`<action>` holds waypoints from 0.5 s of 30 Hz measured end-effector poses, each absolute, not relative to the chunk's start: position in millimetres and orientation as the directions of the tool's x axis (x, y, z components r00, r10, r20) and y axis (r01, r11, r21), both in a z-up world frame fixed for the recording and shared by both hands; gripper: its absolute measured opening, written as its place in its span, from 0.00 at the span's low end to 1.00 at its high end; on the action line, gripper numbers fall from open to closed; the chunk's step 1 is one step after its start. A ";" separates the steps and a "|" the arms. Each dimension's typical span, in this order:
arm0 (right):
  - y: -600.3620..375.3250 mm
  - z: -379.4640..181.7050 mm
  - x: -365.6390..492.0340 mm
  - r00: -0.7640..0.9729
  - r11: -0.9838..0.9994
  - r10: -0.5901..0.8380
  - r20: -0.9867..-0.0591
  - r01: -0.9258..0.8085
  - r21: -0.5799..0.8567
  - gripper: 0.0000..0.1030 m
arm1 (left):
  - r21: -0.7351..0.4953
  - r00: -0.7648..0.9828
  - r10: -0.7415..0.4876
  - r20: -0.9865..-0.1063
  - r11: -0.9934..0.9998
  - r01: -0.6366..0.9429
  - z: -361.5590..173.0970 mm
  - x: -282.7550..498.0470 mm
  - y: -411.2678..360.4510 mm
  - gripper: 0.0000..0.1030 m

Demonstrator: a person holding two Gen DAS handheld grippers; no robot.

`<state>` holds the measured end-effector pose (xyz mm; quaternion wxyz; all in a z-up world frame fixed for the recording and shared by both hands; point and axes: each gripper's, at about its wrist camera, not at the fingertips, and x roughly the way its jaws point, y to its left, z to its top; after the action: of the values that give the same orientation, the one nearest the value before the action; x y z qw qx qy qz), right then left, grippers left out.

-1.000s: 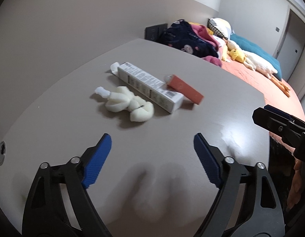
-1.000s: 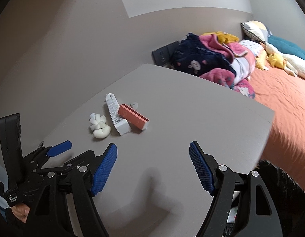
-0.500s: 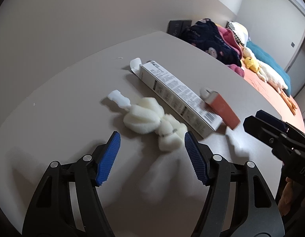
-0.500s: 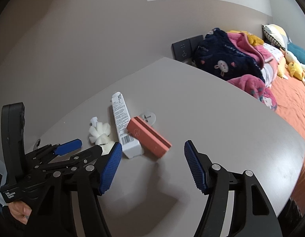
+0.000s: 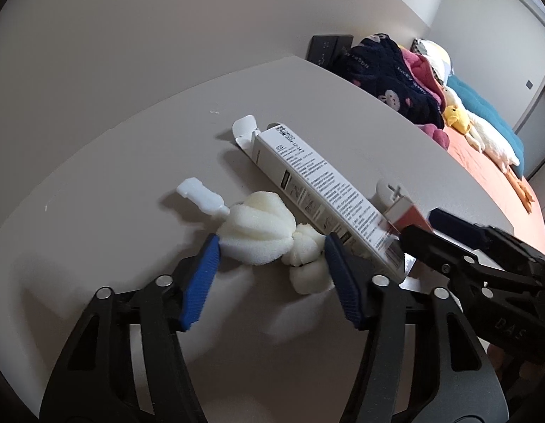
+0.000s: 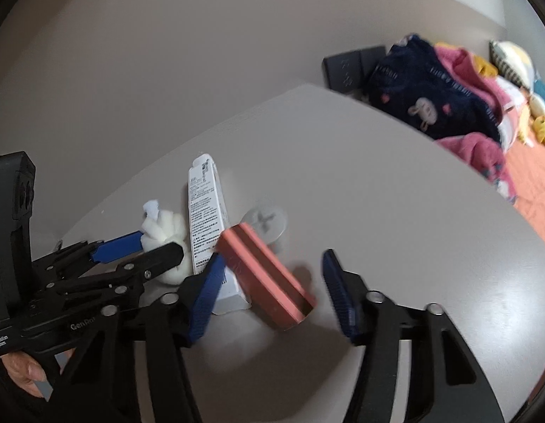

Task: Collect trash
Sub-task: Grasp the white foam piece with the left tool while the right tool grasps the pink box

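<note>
Closing in on two trash pieces on the counter (image 5: 96,162).
Left gripper (image 5: 272,264) jaws have been narrowing, straddling the white foam wad (image 5: 262,232); right gripper (image 6: 272,289) jaws likewise around the salmon box (image 6: 265,275) at 6 o'clock, neither pinching yet; squeeze next.

The table (image 5: 343,335) is seen as a smooth grey surface with a soft sheen; the white sponge piece (image 5: 258,232) looks porous and matt; the long white box (image 5: 322,190) is printed card, slightly glossy; the salmon box (image 6: 265,275) appears matt card; ribbed blue pads (image 5: 198,282) are set on black matt plastic fingers with metal rivets; fleecy cloth (image 6: 424,84) is piled beyond.
</note>
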<state>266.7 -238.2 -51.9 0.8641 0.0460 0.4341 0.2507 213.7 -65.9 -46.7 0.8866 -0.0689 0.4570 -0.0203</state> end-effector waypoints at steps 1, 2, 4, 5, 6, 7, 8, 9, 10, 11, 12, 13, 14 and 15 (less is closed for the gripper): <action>-239.3 -52.9 268.4 0.476 0.855 0.502 -0.722 -0.400 0.331 0.46 | -0.146 0.581 -0.107 -0.807 0.989 -0.022 -47.2 213.7 -65.8 0.54; -240.1 -53.6 269.6 0.461 0.843 0.524 -0.716 -0.402 0.357 0.37 | -0.160 0.580 -0.123 -0.805 0.987 -0.013 -48.2 213.5 -64.2 0.51; -242.2 -55.2 271.7 0.423 0.812 0.575 -0.700 -0.401 0.424 0.27 | -0.184 0.580 -0.149 -0.801 0.983 -0.003 -49.9 212.1 -63.4 0.47; -242.8 -55.4 272.0 0.417 0.807 0.583 -0.697 -0.398 0.437 0.26 | -0.195 0.582 -0.160 -0.797 0.981 0.003 -50.3 211.6 -62.8 0.44; -242.8 -55.0 271.2 0.418 0.808 0.582 -0.698 -0.394 0.438 0.25 | -0.203 0.585 -0.172 -0.793 0.979 0.012 -50.4 209.9 -62.7 0.42; -242.8 -54.1 269.4 0.427 0.815 0.573 -0.699 -0.388 0.431 0.24 | -0.209 0.588 -0.180 -0.789 0.978 0.019 -50.3 208.7 -62.8 0.39; -242.9 -53.5 267.3 0.437 0.821 0.564 -0.700 -0.382 0.423 0.24 | -0.210 0.593 -0.184 -0.784 0.977 0.025 -49.5 207.0 -63.4 0.35; -243.2 -53.2 265.8 0.444 0.825 0.559 -0.700 -0.378 0.419 0.24 | -0.207 0.597 -0.184 -0.781 0.978 0.030 -48.4 205.3 -64.5 0.34; -244.1 -52.6 263.3 0.454 0.831 0.552 -0.699 -0.372 0.415 0.24 | -0.197 0.603 -0.179 -0.777 0.980 0.037 -46.5 203.3 -66.4 0.32; -244.9 -52.2 261.4 0.461 0.832 0.551 -0.696 -0.368 0.415 0.24 | -0.187 0.608 -0.173 -0.775 0.982 0.041 -45.0 201.8 -67.9 0.30; -245.4 -51.9 259.9 0.463 0.831 0.553 -0.693 -0.366 0.419 0.24 | -0.170 0.615 -0.163 -0.772 0.984 0.047 -43.1 199.9 -70.4 0.30; -246.3 -50.7 258.1 0.465 0.831 0.554 -0.691 -0.364 0.421 0.24 | -0.162 0.618 -0.159 -0.770 0.985 0.053 -41.9 199.0 -72.5 0.28; -247.2 -49.9 256.2 0.469 0.831 0.554 -0.688 -0.363 0.422 0.24 | -0.162 0.619 -0.164 -0.768 0.985 0.060 -40.7 197.0 -73.9 0.20; -248.1 -48.0 253.3 0.475 0.831 0.554 -0.684 -0.364 0.421 0.24 | -0.166 0.618 -0.169 -0.768 0.984 0.063 -40.4 196.7 -74.3 0.16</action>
<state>253.3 -248.1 -48.0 0.8517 0.1091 0.4360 0.2694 196.7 -74.3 -40.4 0.8974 -0.0611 0.4322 -0.0646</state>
